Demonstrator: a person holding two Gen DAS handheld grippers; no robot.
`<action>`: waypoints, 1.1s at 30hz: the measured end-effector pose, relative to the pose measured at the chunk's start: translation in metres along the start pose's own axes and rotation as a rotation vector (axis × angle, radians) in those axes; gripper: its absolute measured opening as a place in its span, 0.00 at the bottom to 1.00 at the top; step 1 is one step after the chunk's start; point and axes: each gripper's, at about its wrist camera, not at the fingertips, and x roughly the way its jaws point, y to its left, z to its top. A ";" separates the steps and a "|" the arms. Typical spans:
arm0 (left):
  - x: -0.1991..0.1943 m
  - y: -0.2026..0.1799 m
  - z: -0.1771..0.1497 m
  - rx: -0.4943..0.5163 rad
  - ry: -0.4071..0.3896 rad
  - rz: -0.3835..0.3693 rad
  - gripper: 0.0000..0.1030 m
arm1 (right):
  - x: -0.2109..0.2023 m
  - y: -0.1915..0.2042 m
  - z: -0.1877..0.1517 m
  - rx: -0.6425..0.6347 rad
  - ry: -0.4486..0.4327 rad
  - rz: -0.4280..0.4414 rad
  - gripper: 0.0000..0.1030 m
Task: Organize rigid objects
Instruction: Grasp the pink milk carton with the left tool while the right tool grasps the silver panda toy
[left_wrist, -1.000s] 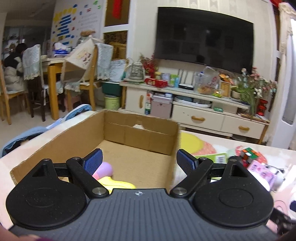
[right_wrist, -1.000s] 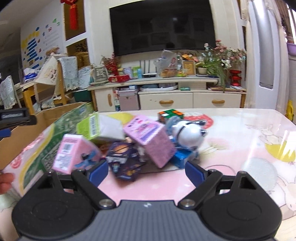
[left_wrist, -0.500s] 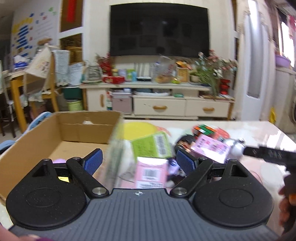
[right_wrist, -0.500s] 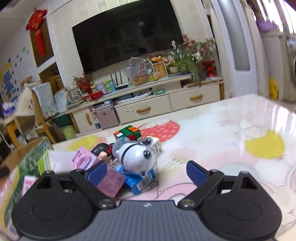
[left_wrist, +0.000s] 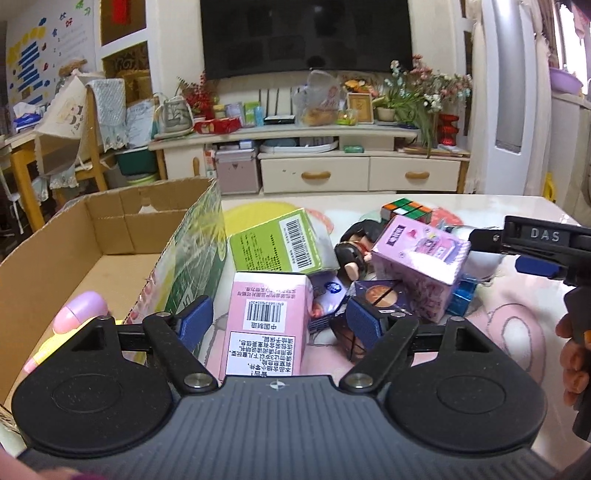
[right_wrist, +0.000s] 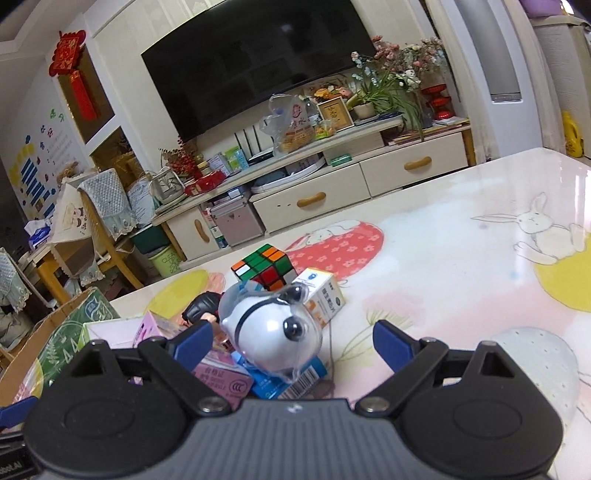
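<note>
A pile of small boxes and toys lies on the table beside an open cardboard box (left_wrist: 110, 236). My left gripper (left_wrist: 280, 323) is open, its jaws on either side of a pink box (left_wrist: 267, 325) without touching it. Behind it lie a green box (left_wrist: 280, 243), a purple box (left_wrist: 421, 254), a dark box (left_wrist: 384, 299) and a Rubik's cube (left_wrist: 406, 208). My right gripper (right_wrist: 295, 339) is open, with a white dog toy (right_wrist: 273, 332) between its jaws. The Rubik's cube (right_wrist: 266, 267) and a white carton (right_wrist: 325, 295) lie beyond.
A pink and yellow toy (left_wrist: 79, 314) lies inside the cardboard box. The right gripper's body (left_wrist: 543, 247) reaches in over the pile from the right. The table's (right_wrist: 461, 266) cartoon-print cover stretches right. A TV cabinet (left_wrist: 314, 162) stands beyond the table.
My left gripper swung right from over the cardboard box to the pile and now frames the pink box. My right gripper moved closer to the dog toy.
</note>
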 end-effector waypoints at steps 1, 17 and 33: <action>0.002 -0.001 0.000 0.009 -0.002 0.008 0.96 | 0.001 0.000 0.000 -0.001 0.002 0.004 0.91; 0.026 -0.015 -0.004 0.021 0.065 0.039 0.69 | 0.028 0.003 0.007 -0.045 0.034 0.038 0.80; 0.021 -0.014 -0.005 -0.029 0.081 0.050 0.56 | 0.025 0.015 0.001 -0.135 0.052 -0.016 0.63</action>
